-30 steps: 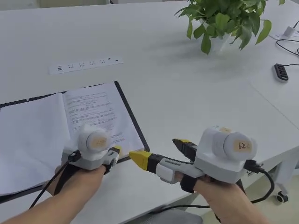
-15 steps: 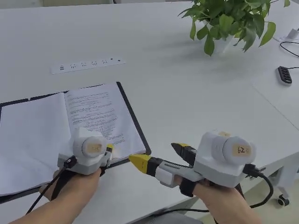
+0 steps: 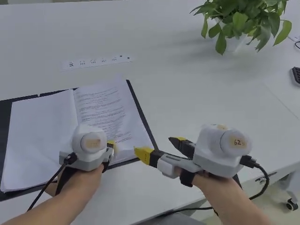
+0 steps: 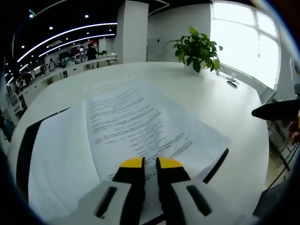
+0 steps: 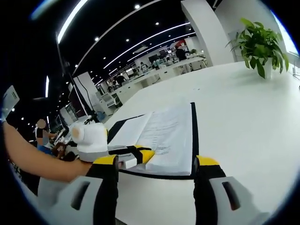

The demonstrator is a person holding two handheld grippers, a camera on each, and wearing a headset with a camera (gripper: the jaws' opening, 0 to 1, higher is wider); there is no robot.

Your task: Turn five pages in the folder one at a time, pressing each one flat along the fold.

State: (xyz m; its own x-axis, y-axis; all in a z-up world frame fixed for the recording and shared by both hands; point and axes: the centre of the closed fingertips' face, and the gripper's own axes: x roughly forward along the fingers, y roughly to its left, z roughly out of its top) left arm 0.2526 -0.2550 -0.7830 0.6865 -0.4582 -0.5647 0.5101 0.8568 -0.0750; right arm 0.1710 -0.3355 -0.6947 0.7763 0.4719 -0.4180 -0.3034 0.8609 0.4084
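Noted left gripper (image 4: 150, 161) clenched, empty, tips over page (image 4: 140, 122) lower edge; right gripper (image 5: 157, 161) spread wide, empty. Risk: snagging several sheets together, creasing page.

An orange sticker (image 3: 239, 142) on the round rear end of the right gripper (image 3: 160, 147), just right of the open folder (image 3: 5, 122), reads "62". A second sticker (image 3: 93, 143), on the left gripper (image 3: 111, 146) over the folder's near edge, is too blurred to read, as is the print on the pages (image 3: 101, 110).
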